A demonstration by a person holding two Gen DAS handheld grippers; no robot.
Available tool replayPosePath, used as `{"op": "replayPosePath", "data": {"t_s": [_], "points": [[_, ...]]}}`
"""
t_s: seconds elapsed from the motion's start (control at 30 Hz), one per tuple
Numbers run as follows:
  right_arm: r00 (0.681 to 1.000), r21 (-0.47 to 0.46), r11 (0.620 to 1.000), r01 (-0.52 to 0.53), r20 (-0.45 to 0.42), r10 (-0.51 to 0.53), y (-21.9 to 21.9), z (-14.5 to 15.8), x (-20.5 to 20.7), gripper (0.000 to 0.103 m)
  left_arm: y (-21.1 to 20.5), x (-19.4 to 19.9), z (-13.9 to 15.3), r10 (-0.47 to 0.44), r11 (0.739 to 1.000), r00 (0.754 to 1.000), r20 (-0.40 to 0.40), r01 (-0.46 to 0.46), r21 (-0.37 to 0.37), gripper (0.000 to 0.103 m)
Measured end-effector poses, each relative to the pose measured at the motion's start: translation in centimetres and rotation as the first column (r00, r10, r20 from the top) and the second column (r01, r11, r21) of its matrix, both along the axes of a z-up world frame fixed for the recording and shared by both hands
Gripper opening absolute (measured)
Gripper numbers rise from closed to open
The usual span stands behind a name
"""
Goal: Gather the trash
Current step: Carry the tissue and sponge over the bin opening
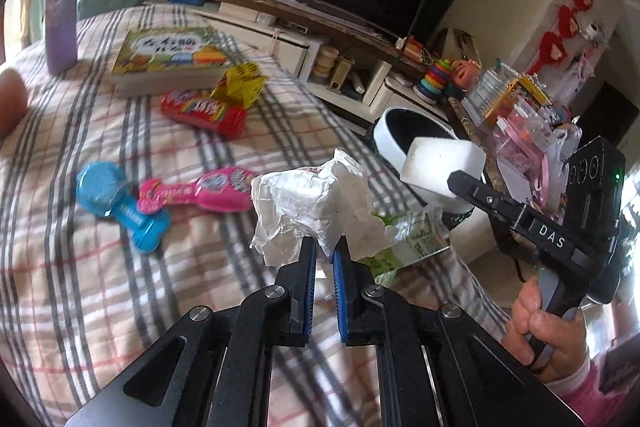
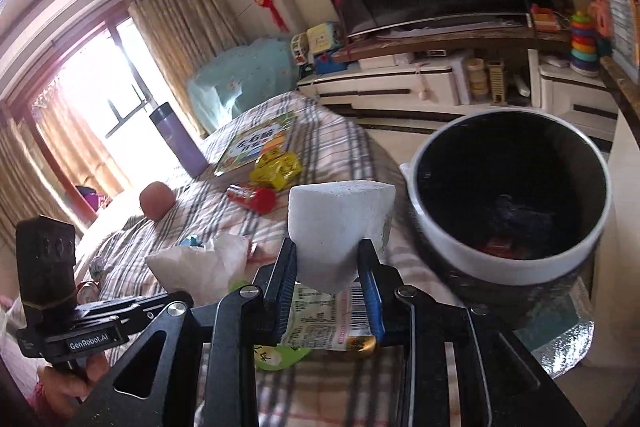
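My left gripper (image 1: pixel 324 247) is shut on a crumpled white paper (image 1: pixel 316 203), held above the checked bedspread (image 1: pixel 80 291). That paper (image 2: pixel 200 263) also shows in the right wrist view, at lower left. My right gripper (image 2: pixel 328 259) is shut on a white foam block (image 2: pixel 336 231), lifted near the bin. From the left wrist view the foam block (image 1: pixel 440 163) hangs in front of the white-rimmed trash bin (image 1: pixel 390 143). The bin (image 2: pixel 512 267) stands just right of the bed edge, dark inside with some scraps at its bottom. A green and white wrapper (image 2: pixel 320 319) lies on the bed below the right gripper.
On the bedspread lie a red snack packet (image 1: pixel 204 111), a yellow wrapper (image 1: pixel 240 83), a pink packet (image 1: pixel 200 187), a blue toy (image 1: pixel 116 207), a picture book (image 1: pixel 168 59) and a purple bottle (image 1: pixel 60 15). A TV stand (image 2: pixel 440 83) and cluttered shelf (image 1: pixel 520 115) stand beyond the bin.
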State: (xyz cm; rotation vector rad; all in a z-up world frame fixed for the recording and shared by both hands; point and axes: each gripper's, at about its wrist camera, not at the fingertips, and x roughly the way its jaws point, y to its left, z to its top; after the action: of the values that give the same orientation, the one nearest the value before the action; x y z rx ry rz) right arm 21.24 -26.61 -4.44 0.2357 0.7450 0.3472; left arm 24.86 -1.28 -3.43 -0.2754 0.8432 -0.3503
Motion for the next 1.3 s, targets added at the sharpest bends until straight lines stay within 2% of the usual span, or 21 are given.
{"op": "replayPosePath", "data": {"t_s": [0.2, 0.67, 1.3], "points": [[0.999, 0.017, 0.999, 0.037, 0.006, -0.037, -2.2, 0.1, -0.4, 0.031, -2.2, 1.0, 0.8, -0.029, 0.999, 0.999, 0.023, 0.029, 0.030, 0.007], [0.995, 0.023, 0.995, 0.101, 0.022, -0.101, -6.5, 0.8, -0.8, 0.031, -7.5, 5.1, 1.3, -0.105, 0.994, 0.994, 0.034, 0.103, 0.046, 0.007], [0.988, 0.011, 0.988, 0.155, 0.009, -0.155, -11.0, 1.1, 0.8, 0.031, -13.8, 11.0, 0.4, -0.177, 0.983, 0.984, 0.016, 0.176, 0.060, 0.007]]}}
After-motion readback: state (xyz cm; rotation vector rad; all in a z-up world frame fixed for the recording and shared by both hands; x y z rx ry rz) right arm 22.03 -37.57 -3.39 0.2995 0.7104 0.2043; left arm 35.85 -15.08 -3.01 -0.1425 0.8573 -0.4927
